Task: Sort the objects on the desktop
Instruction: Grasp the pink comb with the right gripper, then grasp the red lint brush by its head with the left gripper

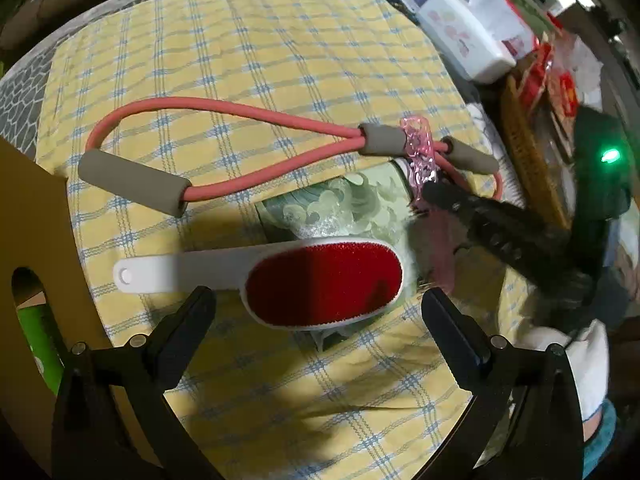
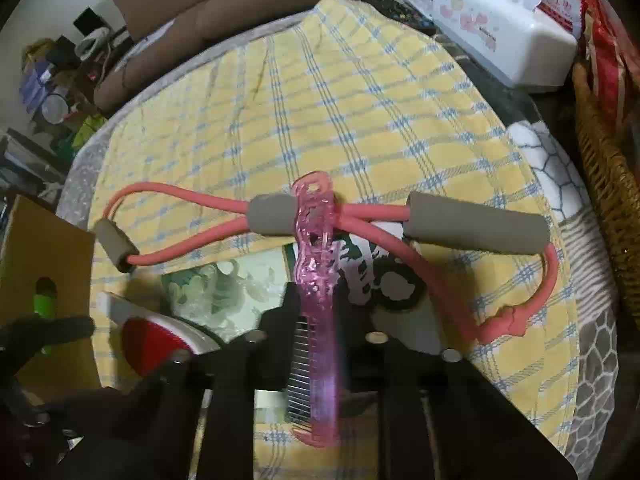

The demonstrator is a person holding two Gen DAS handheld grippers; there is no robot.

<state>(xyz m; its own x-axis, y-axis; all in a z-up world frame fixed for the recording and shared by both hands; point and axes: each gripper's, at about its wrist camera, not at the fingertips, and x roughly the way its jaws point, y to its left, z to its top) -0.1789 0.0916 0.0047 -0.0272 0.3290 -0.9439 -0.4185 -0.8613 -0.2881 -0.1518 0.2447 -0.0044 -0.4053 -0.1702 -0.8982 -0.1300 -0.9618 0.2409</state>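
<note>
Cardboard box (image 1: 44, 264): at the left edge of your desk, a cut-out handle hole facing you, something green (image 1: 34, 332) showing through it.
Checked cloth (image 1: 248, 60): yellow with blue lines, covering most of the desk under everything else.
Resistance band (image 1: 224, 120): pink tube with grey foam grips, stretched left to right across the middle of the cloth; its right loop curls toward the right edge.
Left gripper (image 1: 318, 308): your fingers are spread wide and hold nothing, hovering just over the lint brush.
Lint brush (image 1: 320, 284): white handle pointing left, red pad between your left fingers, lying partly on the printed packet.
Printed packet (image 1: 340, 200): pale green pattern, flat on the cloth, under the brush head and below the band.
Pink comb (image 2: 318, 280): clear pink, pinched in your right gripper; its handle reaches forward across the band's crossing, the teeth sit back near the camera.
Right gripper (image 2: 316, 300): pressed together on the comb.
Tissue box (image 2: 500, 36): white, at the far right corner.
Wicker basket (image 2: 604, 168): along the right edge, red packaging (image 2: 608, 64) in it.
</note>
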